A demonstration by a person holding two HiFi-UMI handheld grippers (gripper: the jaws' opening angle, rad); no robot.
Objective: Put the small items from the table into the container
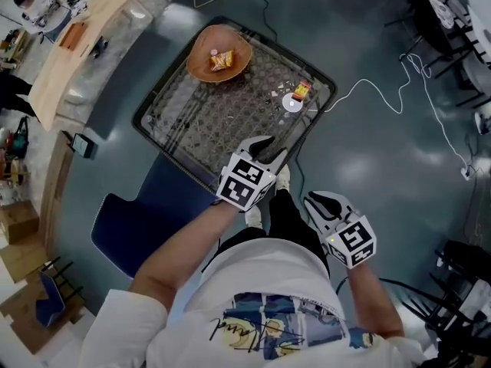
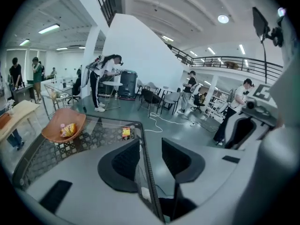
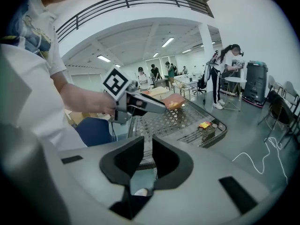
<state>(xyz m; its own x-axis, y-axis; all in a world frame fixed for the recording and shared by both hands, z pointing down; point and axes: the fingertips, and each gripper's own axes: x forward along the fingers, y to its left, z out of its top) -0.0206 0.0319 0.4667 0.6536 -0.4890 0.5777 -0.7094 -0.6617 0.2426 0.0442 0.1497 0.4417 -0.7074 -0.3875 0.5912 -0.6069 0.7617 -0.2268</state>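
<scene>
the small packet (image 1: 301, 90) and white disc (image 1: 292, 103) lie by the bench's (image 1: 199, 121) far right corner, ahead of the left gripper (image 1: 273, 149), which tilts down over the bench's near edge, jaws partly apart and empty. the right gripper (image 1: 318, 202) hangs off the bench's near side, jaws narrowly apart and empty.

A person's bare left forearm (image 1: 180, 248) reached forward, and the hand held the pale grey, black-jawed left gripper (image 1: 268, 152) tilted downward. Its jaws stood apart with nothing gripped between them. The bare right forearm (image 1: 374, 301) was tucked nearer the body. Its matching grey right gripper (image 1: 321, 203) was also angled down, with its jaws a narrow gap apart and empty.
</scene>
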